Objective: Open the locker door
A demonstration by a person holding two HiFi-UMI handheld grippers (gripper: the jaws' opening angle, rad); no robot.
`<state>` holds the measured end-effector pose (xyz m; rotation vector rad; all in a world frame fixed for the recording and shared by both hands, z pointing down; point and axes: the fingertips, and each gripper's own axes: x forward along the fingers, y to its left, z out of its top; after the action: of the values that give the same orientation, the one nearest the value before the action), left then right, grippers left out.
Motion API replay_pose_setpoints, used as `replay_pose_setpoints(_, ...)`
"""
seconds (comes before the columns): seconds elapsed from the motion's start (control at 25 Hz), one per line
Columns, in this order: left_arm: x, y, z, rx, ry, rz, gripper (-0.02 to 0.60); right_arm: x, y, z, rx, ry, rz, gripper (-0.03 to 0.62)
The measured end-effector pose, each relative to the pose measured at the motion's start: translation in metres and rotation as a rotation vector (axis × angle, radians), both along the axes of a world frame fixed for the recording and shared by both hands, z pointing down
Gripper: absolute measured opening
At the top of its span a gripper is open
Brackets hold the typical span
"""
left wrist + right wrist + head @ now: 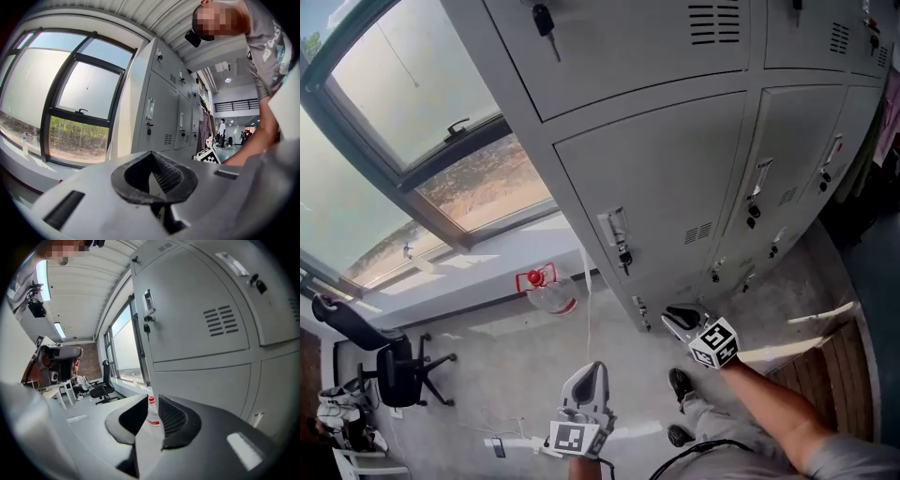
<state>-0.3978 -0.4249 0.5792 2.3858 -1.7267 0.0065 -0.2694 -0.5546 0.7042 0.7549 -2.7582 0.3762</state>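
Note:
A bank of grey lockers (675, 141) fills the upper right of the head view. The nearest middle-row door (661, 197) is closed, with a recessed handle (617, 228) and a key hanging below it. The right gripper view shows that handle (148, 302) up and to the left, well away from the jaws. My right gripper (678, 319) hovers low in front of the bottom row, its jaws a narrow gap apart with nothing between them (151, 401). My left gripper (586, 382) hangs lower and further left over the floor, tips together and empty (151, 154). The handle (150, 108) is far from it.
A water bottle with a red cap (546, 291) stands on the floor by the locker's corner and shows between the right jaws (153, 414). A black office chair (394, 370) is at the left. Large windows (412, 103) run behind. Wooden slats (834, 366) lie at the right.

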Motion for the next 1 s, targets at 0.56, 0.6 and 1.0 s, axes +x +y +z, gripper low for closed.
replay_pose_setpoints(0.56,-0.03,-0.033,0.054,-0.087,0.021,-0.041,0.006,-0.075,-0.073,0.169,-0.135,0.202,-0.018,0.072)
replay_pose_setpoints(0.6,-0.031,-0.034,0.055,-0.088,0.024,-0.045,0.006,-0.076,-0.076,0.172,-0.128,0.21,-0.012,0.072)
replay_pose_setpoints(1.0,-0.038,-0.04,0.067,-0.104,0.047,-0.066,0.006,-0.092,-0.084,0.18,-0.094,0.221,-0.025,0.06)
